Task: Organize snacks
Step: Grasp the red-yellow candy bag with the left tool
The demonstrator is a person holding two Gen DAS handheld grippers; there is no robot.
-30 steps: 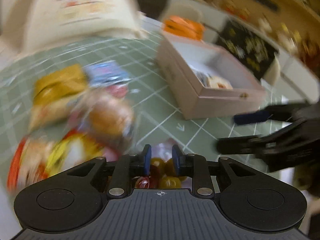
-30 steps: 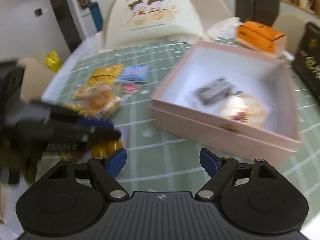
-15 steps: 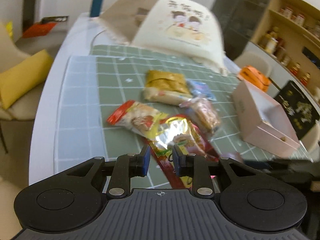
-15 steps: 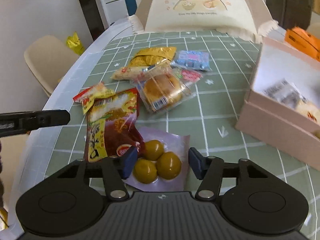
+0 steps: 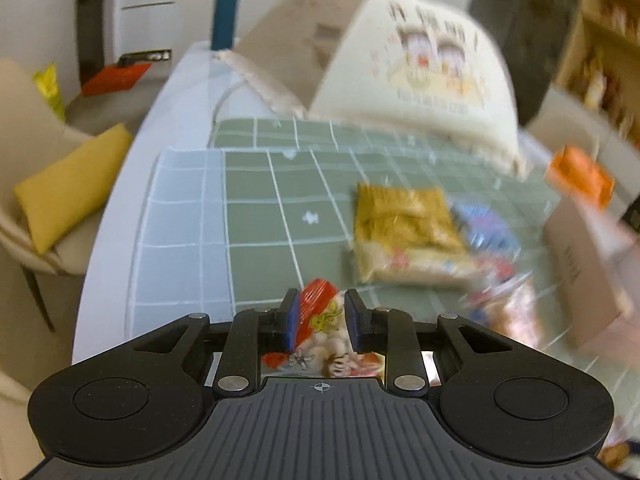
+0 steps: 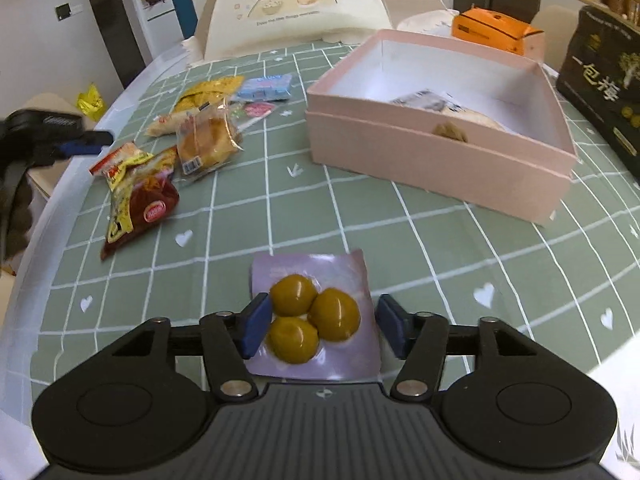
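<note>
On green checked cloth: right gripper parted astride plum packet, not gripping; left gripper narrowly parted around red snack packet, contact unclear; pink box beyond.

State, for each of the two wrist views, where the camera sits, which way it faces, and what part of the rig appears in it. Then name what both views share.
Left wrist: on the left gripper, facing along the table toward the dome cover; its own fingers flank a red snack pack.
Right wrist: on the right gripper, facing the pink box; its fingers flank the pouch; the left gripper shows at the left edge.
Shared: dome cover, yellow bag, pink box, orange box.
</note>
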